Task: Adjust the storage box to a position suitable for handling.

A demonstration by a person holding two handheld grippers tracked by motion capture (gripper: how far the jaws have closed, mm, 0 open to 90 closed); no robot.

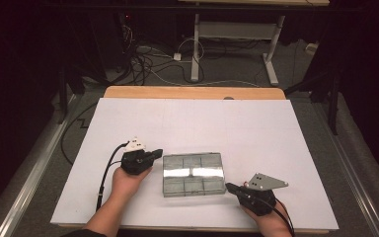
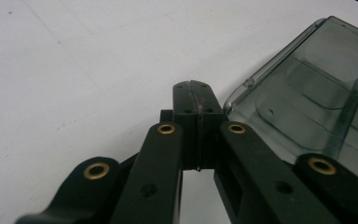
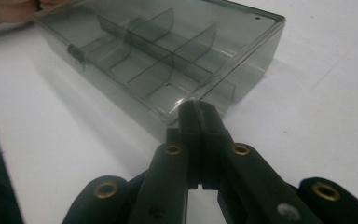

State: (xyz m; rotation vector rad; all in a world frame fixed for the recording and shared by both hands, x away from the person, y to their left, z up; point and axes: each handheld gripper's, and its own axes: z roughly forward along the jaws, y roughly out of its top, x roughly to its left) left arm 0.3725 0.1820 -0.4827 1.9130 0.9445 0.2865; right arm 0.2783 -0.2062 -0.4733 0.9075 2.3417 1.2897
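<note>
Your clear plastic box (image 1: pixel 193 174) lies flat near the front middle of the white table (image 1: pixel 192 123), lid shut, its dividers showing through. Your left gripper (image 1: pixel 158 154) sits just beside the box's left far corner, jaws pressed together with nothing between them. Your right gripper (image 1: pixel 228 186) points at the box's right near corner, jaws likewise closed and empty.

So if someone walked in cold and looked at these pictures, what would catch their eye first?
Probably the clear plastic box with its inner dividers, lid closed, lying flat near the front middle of the white table. Next, the two black grippers flanking it: the left gripper at its left far corner and the right gripper at its right near corner, both with jaws shut and holding nothing.
</note>
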